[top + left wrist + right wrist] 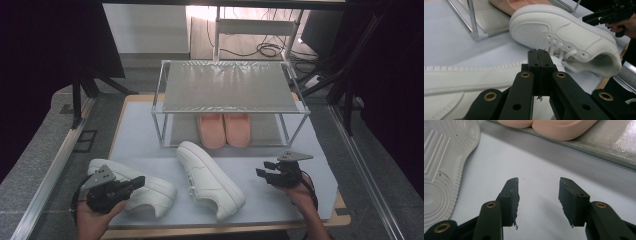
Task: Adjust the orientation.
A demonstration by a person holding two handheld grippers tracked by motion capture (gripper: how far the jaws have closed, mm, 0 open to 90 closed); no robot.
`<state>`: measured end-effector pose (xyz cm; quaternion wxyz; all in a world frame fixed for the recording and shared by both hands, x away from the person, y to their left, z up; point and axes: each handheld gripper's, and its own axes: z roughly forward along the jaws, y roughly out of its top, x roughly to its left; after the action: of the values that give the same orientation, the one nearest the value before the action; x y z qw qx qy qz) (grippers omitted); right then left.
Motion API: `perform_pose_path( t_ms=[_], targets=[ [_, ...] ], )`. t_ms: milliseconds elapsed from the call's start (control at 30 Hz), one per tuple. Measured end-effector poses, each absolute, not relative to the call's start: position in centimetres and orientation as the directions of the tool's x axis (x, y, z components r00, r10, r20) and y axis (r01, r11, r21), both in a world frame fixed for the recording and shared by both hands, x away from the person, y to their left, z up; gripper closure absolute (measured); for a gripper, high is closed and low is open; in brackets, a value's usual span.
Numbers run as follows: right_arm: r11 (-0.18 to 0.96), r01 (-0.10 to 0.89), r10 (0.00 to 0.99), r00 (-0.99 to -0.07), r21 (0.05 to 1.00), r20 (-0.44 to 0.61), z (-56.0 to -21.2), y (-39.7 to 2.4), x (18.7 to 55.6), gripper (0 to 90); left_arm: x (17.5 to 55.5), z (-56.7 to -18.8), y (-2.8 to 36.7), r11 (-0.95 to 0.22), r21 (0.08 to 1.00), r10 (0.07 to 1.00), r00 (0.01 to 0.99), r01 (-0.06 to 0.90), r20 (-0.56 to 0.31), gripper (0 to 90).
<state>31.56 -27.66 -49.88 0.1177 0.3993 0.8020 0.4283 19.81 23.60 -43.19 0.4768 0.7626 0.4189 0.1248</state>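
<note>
A two-tier metal rack stands at the far middle of the pale mat and serves as the reference landmark. A pair of pink slippers sits side by side on the rack's lower shelf, toes toward the person. Just in front of the rack, one white sneaker lies tipped on its side, its toe near the rack's front left post and its heel toward the table's near edge. A second white sneaker lies in front of the rack and to its left, near the mat's front corner. The left gripper is held over this second sneaker; in the left gripper view its jaws are pressed together with nothing between them. The right gripper is held in front of the rack's right side, above bare mat, with its jaws spread apart and empty.
</note>
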Motion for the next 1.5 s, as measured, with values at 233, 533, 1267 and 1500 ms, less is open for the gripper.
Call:
perform_pose_path(
  t_ms=[233,533,1267,1500],
  targets=[
    [0.312,0.542,0.742,-0.652,0.78,0.156,-49.9,-27.6,31.5,50.9,17.7,-44.1,22.8,-0.251,0.809,0.715,0.665,0.532,-0.215,90.0],
    [0.317,0.543,0.739,-0.655,0.778,0.156,-50.0,-27.5,31.6,50.8,16.5,-46.3,22.9,-0.256,0.776,0.711,0.656,0.576,-0.252,90.0],
    [0.313,0.546,0.745,-0.649,0.777,0.156,-50.1,-27.8,31.7,50.9,18.7,-46.2,22.4,-0.245,0.793,0.707,0.662,0.558,-0.247,90.0],
    [0.311,0.546,0.747,-0.647,0.778,0.156,-50.1,-27.9,31.7,51.0,19.8,-45.7,22.1,-0.244,0.804,0.705,0.669,0.542,-0.237,90.0]
  ],
)
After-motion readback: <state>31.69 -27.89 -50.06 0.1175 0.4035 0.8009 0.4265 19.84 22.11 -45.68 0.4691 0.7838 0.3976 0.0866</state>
